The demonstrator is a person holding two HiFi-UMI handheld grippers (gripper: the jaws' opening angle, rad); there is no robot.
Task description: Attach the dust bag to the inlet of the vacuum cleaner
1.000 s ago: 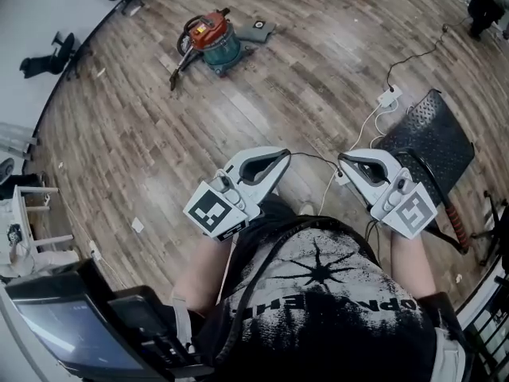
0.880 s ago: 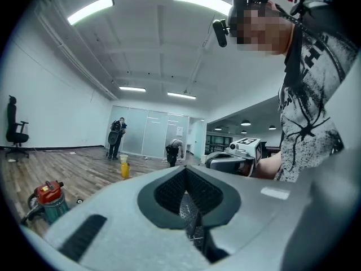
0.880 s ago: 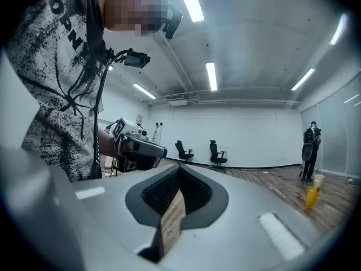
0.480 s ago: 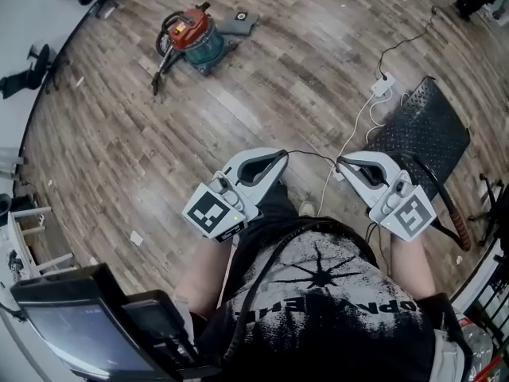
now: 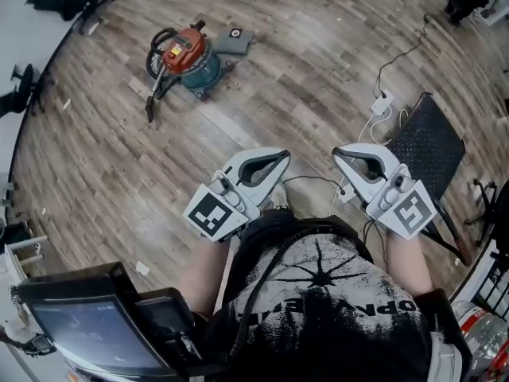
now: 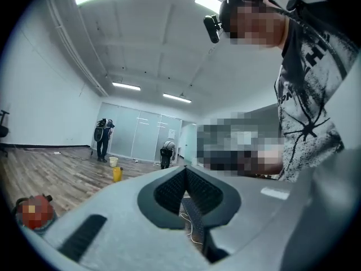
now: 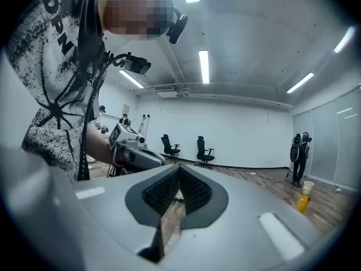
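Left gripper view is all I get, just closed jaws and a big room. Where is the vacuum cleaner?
Observer: The head view shows the vacuum cleaner standing on the wood floor, well ahead and off to the left.
Operator: Any dust bag nearby?
Observer: A flat grey piece, likely the dust bag, lies beside it, on its right in the picture.
Operator: And the other hand?
Observer: The right gripper is shut, with nothing between its jaws.

A small canister vacuum cleaner (image 5: 188,56) with a red lid and a teal drum stands upright on the wooden plank floor (image 5: 302,94). Its black hose (image 5: 153,94) loops round it and trails toward the lower left. A flat grey dust bag (image 5: 234,40) with a dark round opening lies just beside the drum, at its upper right.
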